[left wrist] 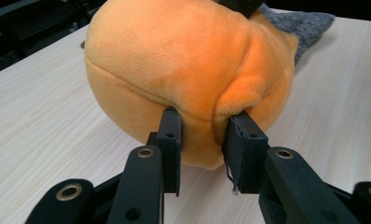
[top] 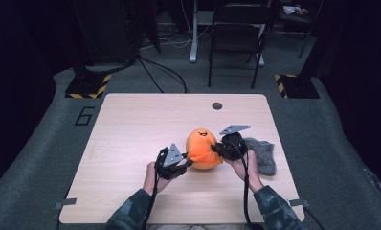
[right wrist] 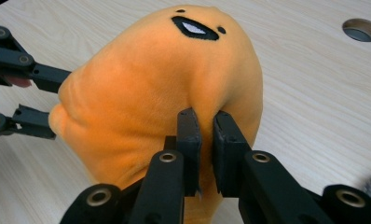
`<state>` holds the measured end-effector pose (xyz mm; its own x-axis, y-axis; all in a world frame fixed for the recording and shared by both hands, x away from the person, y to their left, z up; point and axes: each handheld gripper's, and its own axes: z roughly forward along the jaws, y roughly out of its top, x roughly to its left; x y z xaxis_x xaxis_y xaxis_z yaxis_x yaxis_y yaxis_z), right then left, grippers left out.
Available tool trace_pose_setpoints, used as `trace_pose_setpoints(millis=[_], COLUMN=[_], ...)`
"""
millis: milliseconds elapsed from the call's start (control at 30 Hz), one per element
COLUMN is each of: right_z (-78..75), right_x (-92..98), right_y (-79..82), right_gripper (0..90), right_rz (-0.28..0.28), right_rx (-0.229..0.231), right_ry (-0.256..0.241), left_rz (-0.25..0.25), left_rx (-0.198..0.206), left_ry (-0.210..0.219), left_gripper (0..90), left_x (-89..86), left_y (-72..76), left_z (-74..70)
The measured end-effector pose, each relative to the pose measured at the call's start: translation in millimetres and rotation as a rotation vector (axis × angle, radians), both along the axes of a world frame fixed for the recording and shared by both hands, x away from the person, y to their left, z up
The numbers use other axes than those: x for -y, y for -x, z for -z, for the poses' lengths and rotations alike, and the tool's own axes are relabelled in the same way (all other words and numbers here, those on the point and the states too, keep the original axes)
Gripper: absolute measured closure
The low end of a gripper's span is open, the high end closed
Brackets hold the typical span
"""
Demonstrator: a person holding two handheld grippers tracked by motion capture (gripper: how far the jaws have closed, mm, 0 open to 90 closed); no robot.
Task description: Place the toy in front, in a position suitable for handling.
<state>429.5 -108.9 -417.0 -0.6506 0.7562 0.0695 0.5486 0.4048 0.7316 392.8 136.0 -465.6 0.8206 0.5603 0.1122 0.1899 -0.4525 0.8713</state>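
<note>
Left gripper (left wrist: 202, 140) with jaws pinched onto a fold of the orange plush toy (left wrist: 183, 70) low on its left side; right gripper (right wrist: 206, 135) with jaws nearly together, clamped on a ridge of the same plush from the opposite side. Plush held between the two at mid-worktop, bottom at or just above the pale wood worktop (top: 131, 124), black-and-white face pointing up and away. Grey cloth (top: 263, 153) lying just beyond the right gripper, round hole (top: 217, 106) near the far edge.
</note>
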Motion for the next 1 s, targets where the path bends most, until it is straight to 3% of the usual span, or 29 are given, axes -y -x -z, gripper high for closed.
trace_pose_setpoints(millis=[167, 267, 300, 367, 400, 433, 533, 700, 733, 767, 867, 933, 1000], right_z=[-1.3, 3.8, 3.8, 20.4, 20.4, 31.4, 28.3, 17.2, 17.2, 12.3, 7.2, 6.9, 8.5], right_x=[1.0, 0.2, 0.2, -1.6, -1.6, -2.6, -2.6, 4.9, 4.9, 9.1, 14.3, 17.6, 20.5], right_y=[9.8, 15.3, 15.3, 12.7, 12.7, 9.3, 8.1, 2.7, 2.7, -0.5, -5.6, -11.2, -17.5], right_gripper=[82.2, 82.0, 82.0, 81.5, 81.5, 79.6, 74.5, 45.4, 45.4, 36.5, 31.0, 29.4, 28.1], right_rz=[0.028, 0.056, 0.056, 0.065, 0.065, 0.049, 0.045, 0.020, 0.020, 0.023, 0.024, 0.014, 0.011], right_rx=[0.011, -0.019, -0.019, -0.067, -0.067, -0.098, -0.088, -0.055, -0.055, -0.037, -0.013, -0.006, -0.012], right_ry=[0.009, 0.022, 0.022, 0.052, 0.052, 0.068, 0.073, 0.046, 0.046, 0.028, 0.018, 0.014, 0.002], left_rz=[0.027, 0.062, 0.062, 0.069, 0.077, 0.079, 0.081, 0.086, 0.086, 0.085, 0.072, 0.046, 0.009], left_rx=[-0.011, -0.065, -0.065, -0.097, -0.109, -0.121, -0.122, -0.132, -0.132, -0.132, -0.131, -0.132, -0.136], left_ry=[-0.005, -0.028, -0.028, -0.050, -0.071, -0.062, -0.059, -0.046, -0.046, -0.047, -0.041, -0.037, -0.010], left_gripper=[69.4, 69.4, 69.4, 69.3, 69.3, 68.9, 67.1, 60.7, 59.1, 56.5, 47.4, 36.1, 31.4], left_x=[-1.3, 0.5, 0.5, 2.8, 3.7, 3.3, 2.1, 0.2, 0.2, 0.1, 1.2, 2.2, 2.0], left_y=[-5.2, -12.1, -12.1, -16.2, -17.7, -18.3, -18.1, -16.7, -16.7, -15.7, -12.1, -9.7, -6.5], left_z=[0.0, 8.3, 8.3, 17.2, 22.3, 25.3, 24.4, 24.5, 24.5, 23.8, 21.9, 21.1, 20.6])
